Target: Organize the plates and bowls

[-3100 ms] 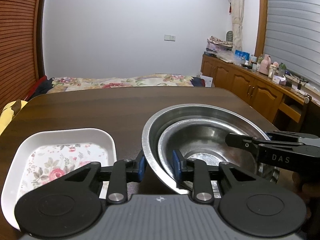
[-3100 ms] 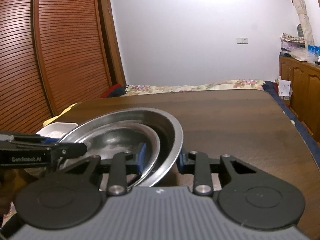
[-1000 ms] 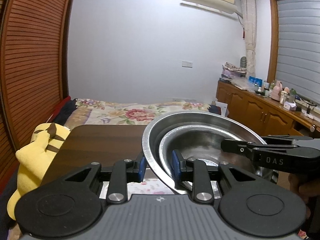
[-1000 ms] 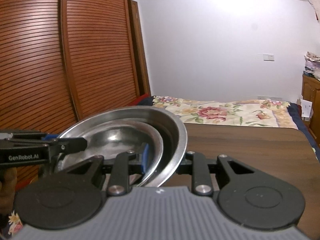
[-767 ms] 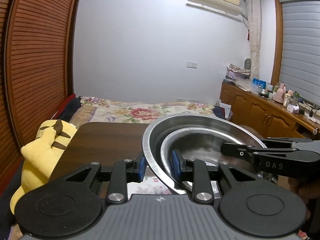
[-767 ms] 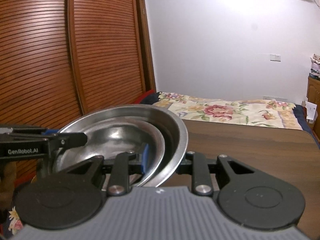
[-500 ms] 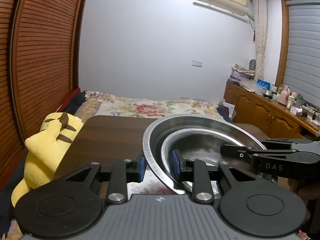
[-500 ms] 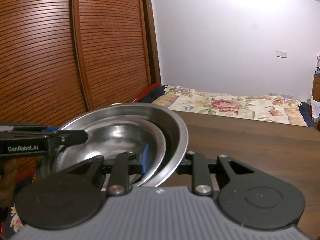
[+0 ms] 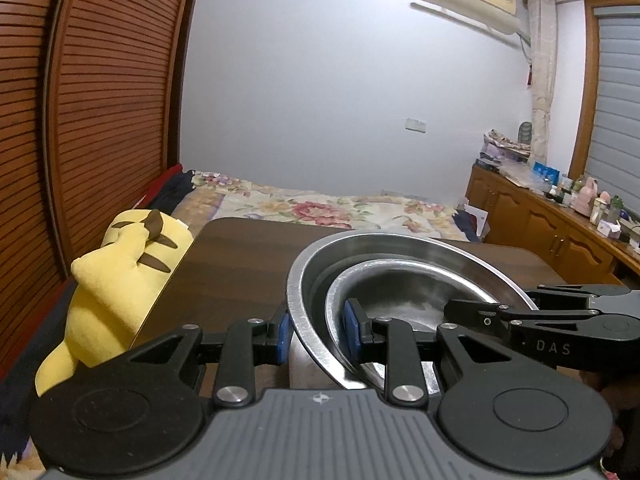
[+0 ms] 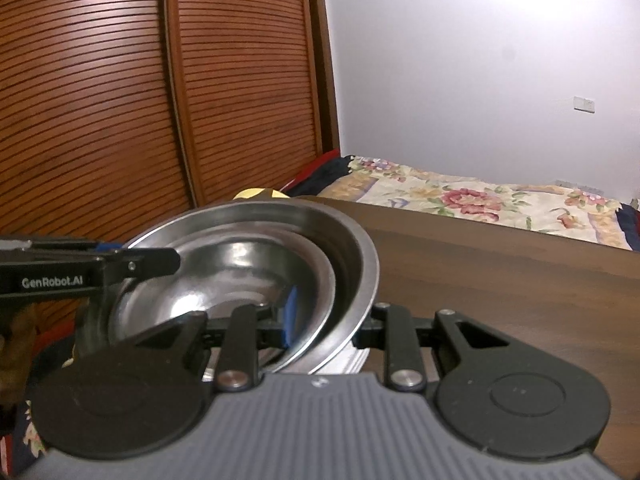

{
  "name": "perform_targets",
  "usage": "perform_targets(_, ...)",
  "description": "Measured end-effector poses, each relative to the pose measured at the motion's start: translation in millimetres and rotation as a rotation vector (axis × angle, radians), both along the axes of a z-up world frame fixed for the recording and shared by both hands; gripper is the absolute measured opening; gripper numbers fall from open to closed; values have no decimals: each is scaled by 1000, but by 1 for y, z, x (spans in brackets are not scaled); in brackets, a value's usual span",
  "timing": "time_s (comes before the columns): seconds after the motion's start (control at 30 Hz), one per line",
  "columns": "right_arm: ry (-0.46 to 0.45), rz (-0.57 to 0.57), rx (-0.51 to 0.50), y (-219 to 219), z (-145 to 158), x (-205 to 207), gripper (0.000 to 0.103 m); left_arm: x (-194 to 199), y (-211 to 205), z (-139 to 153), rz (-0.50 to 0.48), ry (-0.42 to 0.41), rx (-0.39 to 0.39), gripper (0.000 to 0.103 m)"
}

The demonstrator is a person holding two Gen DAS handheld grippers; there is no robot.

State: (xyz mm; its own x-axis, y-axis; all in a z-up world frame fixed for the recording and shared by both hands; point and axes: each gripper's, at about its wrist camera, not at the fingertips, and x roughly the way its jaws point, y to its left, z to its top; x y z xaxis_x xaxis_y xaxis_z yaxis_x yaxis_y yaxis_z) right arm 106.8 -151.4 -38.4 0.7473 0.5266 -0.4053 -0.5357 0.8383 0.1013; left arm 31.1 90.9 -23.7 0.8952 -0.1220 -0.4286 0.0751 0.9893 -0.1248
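Note:
Two nested steel bowls are held in the air between both grippers. The large outer bowl (image 9: 404,245) holds a smaller bowl (image 9: 404,292) inside it. My left gripper (image 9: 316,334) is shut on the near left rims of both bowls. My right gripper (image 10: 330,318) is shut on the opposite rims; the outer bowl (image 10: 352,248) and the inner bowl (image 10: 224,268) show in its view. Each gripper is seen across the bowls in the other's view. The white floral tray is hidden below.
The dark wooden table (image 9: 236,264) lies under the bowls, its left edge close by. A yellow plush toy (image 9: 120,260) sits beside that edge. A bed (image 10: 480,200) lies beyond, slatted wardrobe doors (image 10: 120,100) to the left and a wooden sideboard (image 9: 552,232) on the right.
Both grippers have lifted the nested bowls off the table and carried them left toward the table's left edge. The floral tray has dropped out of view. The grip is unchanged.

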Motion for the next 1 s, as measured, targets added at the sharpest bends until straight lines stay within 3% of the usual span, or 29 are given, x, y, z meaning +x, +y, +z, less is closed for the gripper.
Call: perform_targets(1.0,41,-20,-40,12,-24,0,31,16,0,-31,-5,70,31,33)
